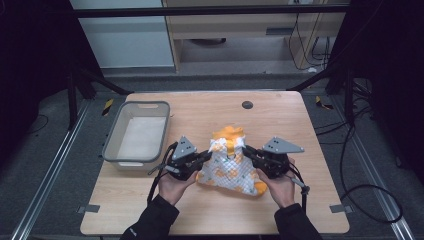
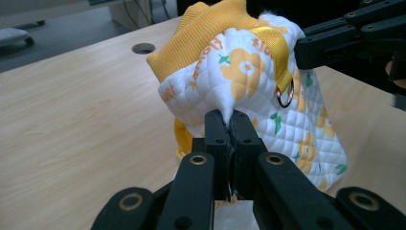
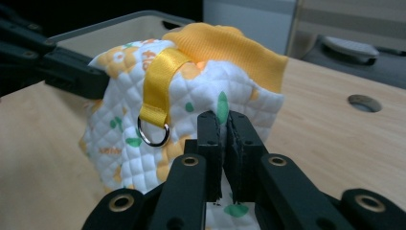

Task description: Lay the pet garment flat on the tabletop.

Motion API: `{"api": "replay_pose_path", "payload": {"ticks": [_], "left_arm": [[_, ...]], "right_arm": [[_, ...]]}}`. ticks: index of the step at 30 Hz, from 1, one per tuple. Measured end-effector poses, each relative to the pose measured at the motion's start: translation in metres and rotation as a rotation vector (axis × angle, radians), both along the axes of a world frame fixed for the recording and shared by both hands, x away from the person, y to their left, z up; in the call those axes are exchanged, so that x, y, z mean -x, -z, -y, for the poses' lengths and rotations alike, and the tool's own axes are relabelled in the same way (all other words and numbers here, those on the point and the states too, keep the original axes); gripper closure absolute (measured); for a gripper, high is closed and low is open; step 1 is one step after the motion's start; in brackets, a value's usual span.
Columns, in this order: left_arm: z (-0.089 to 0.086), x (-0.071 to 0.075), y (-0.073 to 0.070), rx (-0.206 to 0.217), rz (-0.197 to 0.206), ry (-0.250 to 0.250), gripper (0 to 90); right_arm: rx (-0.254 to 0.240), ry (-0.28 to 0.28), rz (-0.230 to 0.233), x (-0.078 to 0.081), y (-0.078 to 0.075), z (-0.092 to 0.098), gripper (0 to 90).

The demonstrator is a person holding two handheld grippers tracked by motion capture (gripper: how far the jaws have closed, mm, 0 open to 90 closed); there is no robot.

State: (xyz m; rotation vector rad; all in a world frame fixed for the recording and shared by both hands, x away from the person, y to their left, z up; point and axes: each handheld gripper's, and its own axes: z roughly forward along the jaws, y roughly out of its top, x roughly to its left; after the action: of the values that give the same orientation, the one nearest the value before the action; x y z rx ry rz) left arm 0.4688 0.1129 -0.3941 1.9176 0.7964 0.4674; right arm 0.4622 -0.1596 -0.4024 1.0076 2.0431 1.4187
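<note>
One wooden table (image 1: pixel 300 150) seen from above, with one person's two forearms in dark sleeves coming in from the bottom edge. Each hand holds one black two-jaw gripper, so two grippers in all.

Between them is one small quilted garment (image 1: pixel 231 167), white with orange flowers and green leaves, with an orange ribbed collar. It sits near the middle of the table toward the person's side. Its upper part is lifted off the wood, while its lower edge appears to lie on the table.

The left gripper (image 1: pixel 206 157) pinches the garment's left edge. In the left gripper view its jaws are nearly together, with a fold of white quilted cloth (image 2: pixel 230 108) clamped between the tips.

The right gripper (image 1: pixel 247 152) pinches the opposite edge. In the right gripper view its jaws stand narrow with the fabric (image 3: pixel 221 108) caught between them.

One yellow ribbon strap (image 3: pixel 160 81) runs down the garment and ends in one metal ring (image 3: pixel 153 132).

One grey plastic bin (image 1: pixel 113 135) stands at the table's left side, well apart from the garment. One round dark hole (image 1: pixel 247 105) is set in the tabletop near the far edge.
</note>
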Motion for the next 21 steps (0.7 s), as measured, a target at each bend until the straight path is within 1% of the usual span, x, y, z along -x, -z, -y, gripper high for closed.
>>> {"api": "replay_pose_path", "payload": {"ticks": [2, 3, 4, 5, 6, 7, 9, 10, 11, 13, 15, 16, 18, 21], "left_arm": [[0.004, -0.013, 0.005, -0.034, 0.021, -0.049, 85.6], [0.005, -0.020, 0.008, -0.030, 0.017, -0.072, 83.3], [0.005, -0.029, 0.013, -0.018, 0.011, -0.089, 79.5], [0.005, -0.035, 0.017, -0.016, 0.006, -0.116, 72.7], [0.005, -0.040, 0.020, -0.020, -0.004, -0.135, 63.6], [0.004, -0.044, 0.023, -0.019, -0.025, -0.149, 56.3], [-0.002, -0.048, 0.027, -0.018, -0.066, -0.158, 48.5], [-0.004, -0.047, 0.028, -0.020, -0.065, -0.165, 44.5], [-0.009, -0.045, 0.028, -0.026, -0.058, -0.170, 43.1], [-0.019, -0.041, 0.027, -0.039, -0.045, -0.184, 41.0], [-0.030, -0.036, 0.025, -0.034, -0.047, -0.181, 39.1], [-0.036, -0.033, 0.024, -0.021, -0.047, -0.186, 38.0], [-0.048, -0.025, 0.022, -0.011, -0.044, -0.177, 36.3], [-0.063, -0.013, 0.022, -0.021, -0.056, -0.161, 35.1]], "right_arm": [[-0.002, 0.049, 0.003, -0.014, 0.005, -0.003, 82.1], [0.010, 0.068, 0.001, -0.020, 0.009, -0.005, 82.0], [0.033, 0.090, -0.002, -0.026, 0.013, -0.007, 81.2], [0.066, 0.118, 0.014, -0.032, 0.019, -0.010, 80.2], [0.086, 0.144, 0.016, -0.036, 0.023, -0.010, 77.8], [0.095, 0.161, 0.009, -0.039, 0.026, -0.010, 75.9], [0.112, 0.191, 0.011, -0.042, 0.031, -0.008, 73.0], [0.107, 0.193, 0.007, -0.041, 0.032, -0.005, 72.7], [0.102, 0.188, 0.006, -0.040, 0.032, -0.003, 71.5], [0.112, 0.181, 0.017, -0.035, 0.029, 0.002, 68.3], [0.104, 0.168, 0.017, -0.029, 0.024, 0.010, 64.8], [0.101, 0.167, 0.019, -0.025, 0.021, 0.014, 63.3], [0.086, 0.157, 0.017, -0.016, 0.016, 0.023, 58.7], [0.070, 0.148, 0.001, -0.005, 0.013, 0.033, 52.7]]}}
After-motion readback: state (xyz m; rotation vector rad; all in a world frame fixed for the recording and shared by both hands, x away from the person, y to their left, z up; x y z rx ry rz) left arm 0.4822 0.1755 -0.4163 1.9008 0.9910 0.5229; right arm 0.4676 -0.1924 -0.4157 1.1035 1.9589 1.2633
